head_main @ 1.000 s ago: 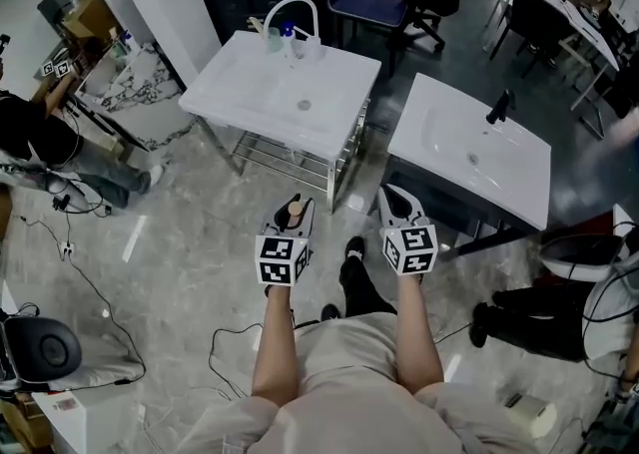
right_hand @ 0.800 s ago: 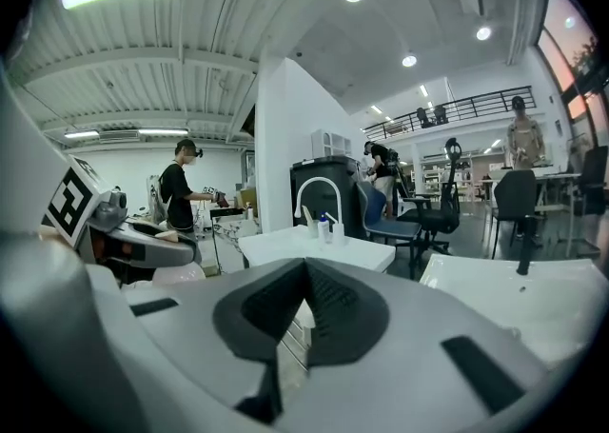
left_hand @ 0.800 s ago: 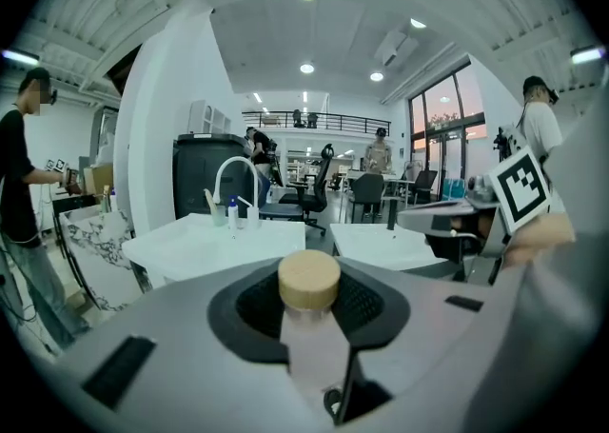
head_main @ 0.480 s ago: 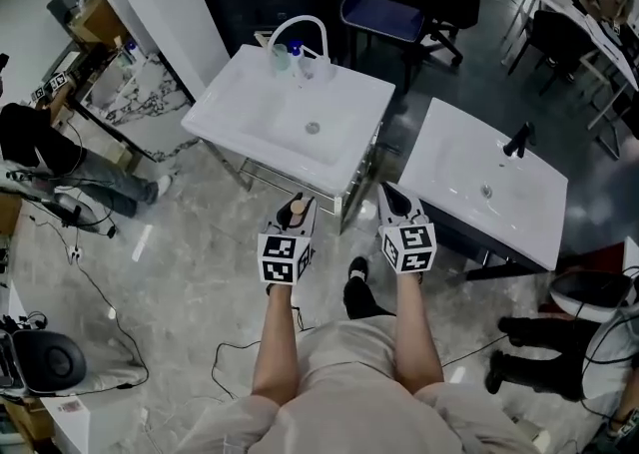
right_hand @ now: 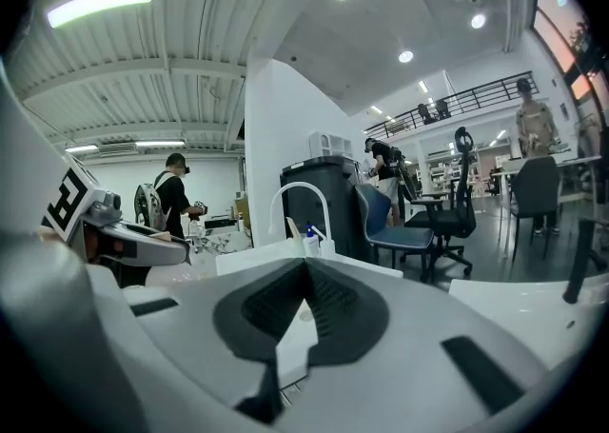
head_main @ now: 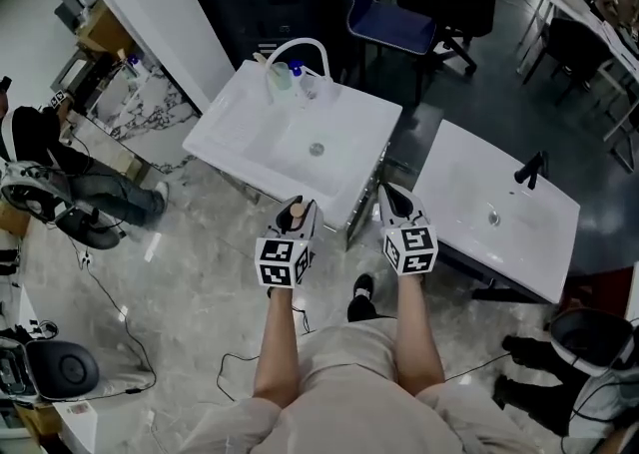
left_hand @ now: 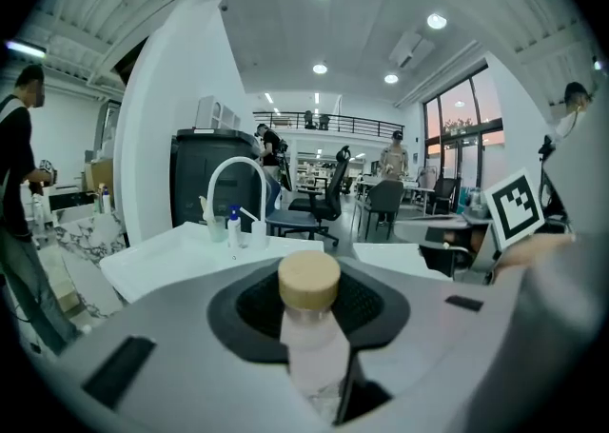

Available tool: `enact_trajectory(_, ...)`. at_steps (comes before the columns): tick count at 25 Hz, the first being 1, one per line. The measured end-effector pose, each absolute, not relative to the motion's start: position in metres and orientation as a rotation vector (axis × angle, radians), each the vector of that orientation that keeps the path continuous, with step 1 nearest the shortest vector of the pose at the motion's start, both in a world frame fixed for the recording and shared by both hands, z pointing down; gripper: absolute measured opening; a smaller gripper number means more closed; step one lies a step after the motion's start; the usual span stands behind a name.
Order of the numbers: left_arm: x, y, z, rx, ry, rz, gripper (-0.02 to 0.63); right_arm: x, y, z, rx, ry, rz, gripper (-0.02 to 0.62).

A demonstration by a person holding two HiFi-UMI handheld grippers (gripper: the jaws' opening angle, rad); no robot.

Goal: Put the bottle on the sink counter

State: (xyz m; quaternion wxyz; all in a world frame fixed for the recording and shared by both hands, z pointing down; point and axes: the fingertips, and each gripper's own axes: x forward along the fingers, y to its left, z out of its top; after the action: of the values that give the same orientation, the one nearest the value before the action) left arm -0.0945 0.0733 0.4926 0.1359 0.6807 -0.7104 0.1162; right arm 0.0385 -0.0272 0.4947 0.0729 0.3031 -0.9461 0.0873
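L tool (head_main: 297, 213) w/ tan-capped bottle (left_hand: 308, 281)

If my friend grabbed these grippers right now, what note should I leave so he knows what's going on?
Left gripper: shut on the bottle, which is upright with its cap on.
Right gripper: shut, empty.
Sink with the white tap: just ahead. The bottle is not over it yet.
Done: bottle picked up.
Left: carry it to the Sink, stand it on a bare spot, let go.
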Motion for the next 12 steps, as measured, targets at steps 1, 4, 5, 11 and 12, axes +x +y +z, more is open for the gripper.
enact_trajectory(1, -0.097, 0.068, 0.493, 1.966, -2.062, 0.339, 0.11, 0.037, -0.034, 0.497, 0.906, -2.841, 0.274, 0.005)
enact_trajectory(4, -0.102, 0.051, 0.496, 1.958, -2.076, 0.355, 0.11, 0.033, -0.051, 0.507, 0.889, -2.834, 0.305, 0.005)
enact_trajectory(5, -0.103, 0.045, 0.497, 1.96, -2.075, 0.362, 0.11, 0.032, -0.056, 0.51, 0.881, -2.831, 0.31, 0.005)
enact_trajectory(11, -0.107, 0.013, 0.504, 1.962, -2.063, 0.321, 0.11, 0.034, -0.092, 0.522, 0.898, -2.819, 0.331, 0.005)
enact_trajectory(12, -0.107, 0.009, 0.503, 1.958, -2.068, 0.317, 0.11, 0.036, -0.097, 0.522, 0.903, -2.819, 0.345, 0.005)
